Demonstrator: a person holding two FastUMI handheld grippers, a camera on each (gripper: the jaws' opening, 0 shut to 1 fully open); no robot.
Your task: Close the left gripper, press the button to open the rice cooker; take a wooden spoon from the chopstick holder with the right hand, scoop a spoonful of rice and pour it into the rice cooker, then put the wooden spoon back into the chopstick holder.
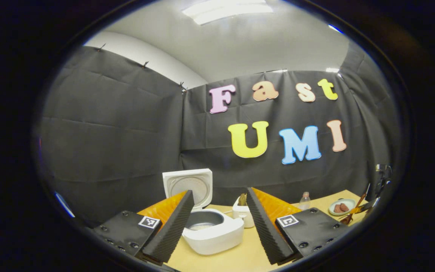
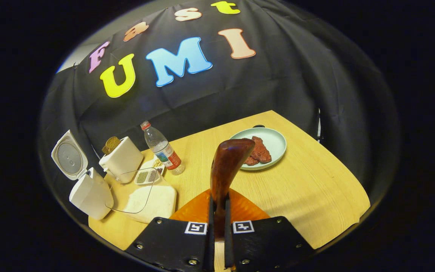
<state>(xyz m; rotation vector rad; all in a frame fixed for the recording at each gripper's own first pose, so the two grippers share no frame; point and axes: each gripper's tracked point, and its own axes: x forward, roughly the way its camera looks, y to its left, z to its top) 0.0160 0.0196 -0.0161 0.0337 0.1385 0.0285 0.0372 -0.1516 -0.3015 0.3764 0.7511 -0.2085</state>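
Right tool clamped on wooden spoon, frame centre; left tool wide. Rice cooker open, lower left. Scoop step next: needs spoon dipped into rice container
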